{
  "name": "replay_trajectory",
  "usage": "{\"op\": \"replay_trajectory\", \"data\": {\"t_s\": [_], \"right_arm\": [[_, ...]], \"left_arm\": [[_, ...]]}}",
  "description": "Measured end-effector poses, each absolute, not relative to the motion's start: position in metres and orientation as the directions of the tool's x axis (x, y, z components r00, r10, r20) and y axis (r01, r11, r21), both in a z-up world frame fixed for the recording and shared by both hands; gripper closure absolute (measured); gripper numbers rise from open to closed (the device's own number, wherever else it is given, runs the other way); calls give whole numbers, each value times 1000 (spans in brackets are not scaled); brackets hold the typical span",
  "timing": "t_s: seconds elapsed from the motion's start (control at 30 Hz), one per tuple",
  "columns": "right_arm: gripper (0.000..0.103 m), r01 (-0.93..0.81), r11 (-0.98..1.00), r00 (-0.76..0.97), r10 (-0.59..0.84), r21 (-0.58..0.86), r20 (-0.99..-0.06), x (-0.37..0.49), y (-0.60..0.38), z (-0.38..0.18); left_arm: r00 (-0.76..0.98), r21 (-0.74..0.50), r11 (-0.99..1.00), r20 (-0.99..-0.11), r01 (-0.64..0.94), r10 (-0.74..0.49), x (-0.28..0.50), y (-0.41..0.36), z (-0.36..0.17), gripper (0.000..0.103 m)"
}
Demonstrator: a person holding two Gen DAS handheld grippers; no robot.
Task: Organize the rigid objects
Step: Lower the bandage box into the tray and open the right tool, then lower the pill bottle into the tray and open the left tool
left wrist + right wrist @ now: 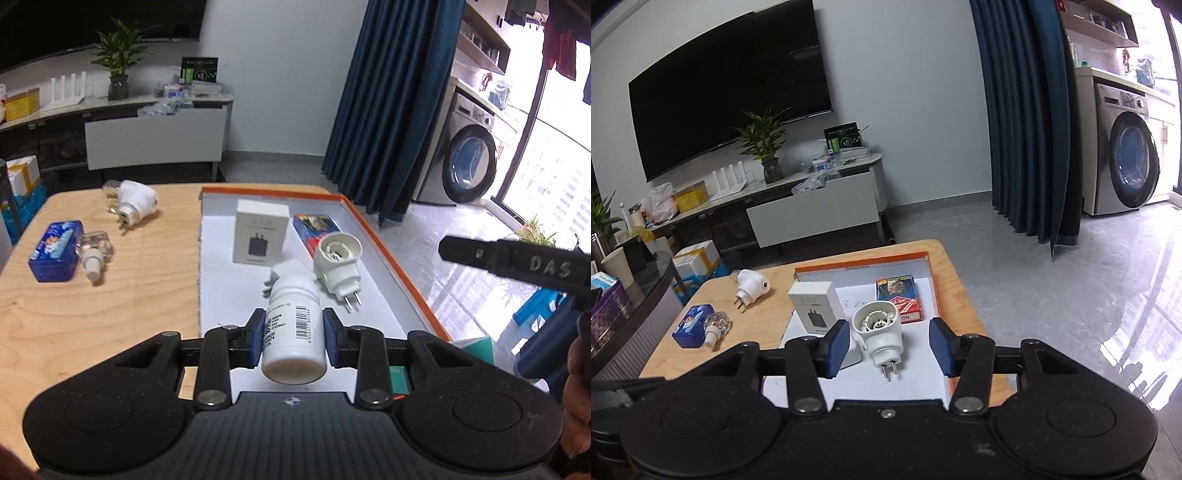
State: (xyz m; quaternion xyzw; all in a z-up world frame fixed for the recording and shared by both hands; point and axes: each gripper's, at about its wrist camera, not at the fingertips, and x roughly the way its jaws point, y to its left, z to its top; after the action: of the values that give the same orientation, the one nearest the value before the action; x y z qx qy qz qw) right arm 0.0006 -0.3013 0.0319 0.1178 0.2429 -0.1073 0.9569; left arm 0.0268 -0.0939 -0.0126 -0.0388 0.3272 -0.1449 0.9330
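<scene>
L gripper is clamping the white pill bottle across its mid-body, blue pads pressing on both sides of the barcode label. The bottle is lying lengthwise in the grip, base toward the cam and cap pointing away, and is sitting over the near end of the orange-rimmed tray. Can't tell whether it's hovering or already touching the tray floor.

Handling, judged: hard plastic and prob light, so it's not needing much squeeze. The label is looking smooth, so it may slip. The body is round, so it's likely rolling if laid on its side; standing it on the flat base seems safer. Best hold is where it is now, across the straight wall and not on the cap.

R gripper is standing wide open and holding nothing. It's hanging over the near edge of the tray, and the white plug-in unit is showing in the gap but lying on the tray floor beyond, apart from both pads.

Also in the tray:
- white charger box, far-left part
- red/blue card pack, far-right part
- small white item just past the bottle cap, too hidden to name

Left of the tray on the wood table, well apart from it: a blue tin, a clear refill bottle touching the tin, and a 2nd plug-in unit farther back. These are prob waiting their turn.
</scene>
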Motion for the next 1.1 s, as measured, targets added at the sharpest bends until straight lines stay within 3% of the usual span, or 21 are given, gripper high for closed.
{"op": "replay_trajectory", "data": {"t_s": [0.27,0.47,0.63,1.1], "right_arm": [[42,249,955,860,-144,158,-489,0,-294,33],[41,232,961,860,-131,150,-492,2,-285,35],[39,217,966,859,-121,140,-498,5,-276,36],[35,154,982,853,-77,109,-516,24,-243,36]], "left_arm": [[706,-169,942,-627,289,-329,31,-106,-20,69],[708,-165,943,-626,289,-327,29,-104,-20,62],[729,-161,958,-623,235,-284,28,-90,-16,54],[771,-136,989,-624,54,-128,19,-20,-4,52]]}}
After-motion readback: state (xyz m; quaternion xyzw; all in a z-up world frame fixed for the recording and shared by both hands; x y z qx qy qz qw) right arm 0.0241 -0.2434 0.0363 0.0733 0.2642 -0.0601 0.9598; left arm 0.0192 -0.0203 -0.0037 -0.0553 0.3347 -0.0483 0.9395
